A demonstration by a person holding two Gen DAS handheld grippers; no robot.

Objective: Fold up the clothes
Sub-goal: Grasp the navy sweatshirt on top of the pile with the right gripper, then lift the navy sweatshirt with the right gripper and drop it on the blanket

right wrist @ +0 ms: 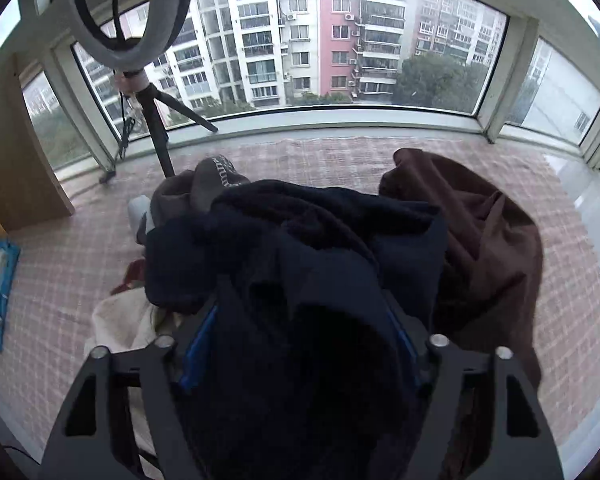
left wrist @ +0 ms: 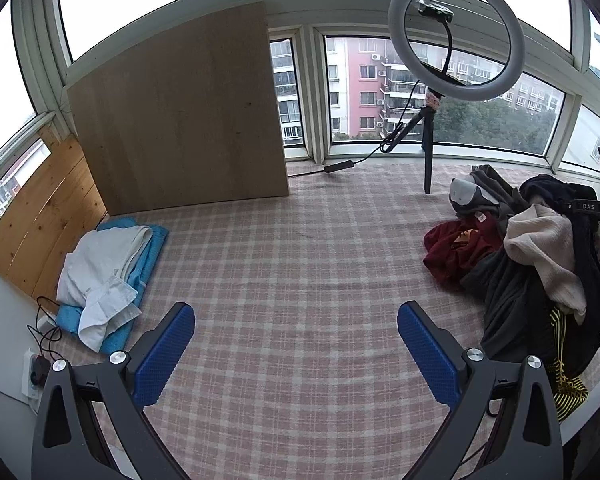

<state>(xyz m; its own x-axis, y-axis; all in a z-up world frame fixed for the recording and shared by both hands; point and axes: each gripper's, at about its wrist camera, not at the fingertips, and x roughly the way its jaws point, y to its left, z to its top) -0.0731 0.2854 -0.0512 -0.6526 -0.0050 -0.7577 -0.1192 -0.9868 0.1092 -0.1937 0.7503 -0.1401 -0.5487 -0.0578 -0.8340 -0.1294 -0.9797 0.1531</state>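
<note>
Across the checked bedcover (left wrist: 292, 264), unfolded clothes (left wrist: 540, 264) heap at three o'clock, a folded stack (left wrist: 108, 280) at nine, keeping the middle free. Right gripper (right wrist: 300, 344) is clamped on dark navy garment (right wrist: 300, 248); left gripper (left wrist: 296, 344) hovers, jaws apart, empty.

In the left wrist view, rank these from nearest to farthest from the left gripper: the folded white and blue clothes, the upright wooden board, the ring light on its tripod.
1. Folded white and blue clothes, left of the open left gripper, on the checked cloth.
2. Upright wooden board, behind them, left of centre.
3. Ring light on its tripod, right of centre by the window.
</note>
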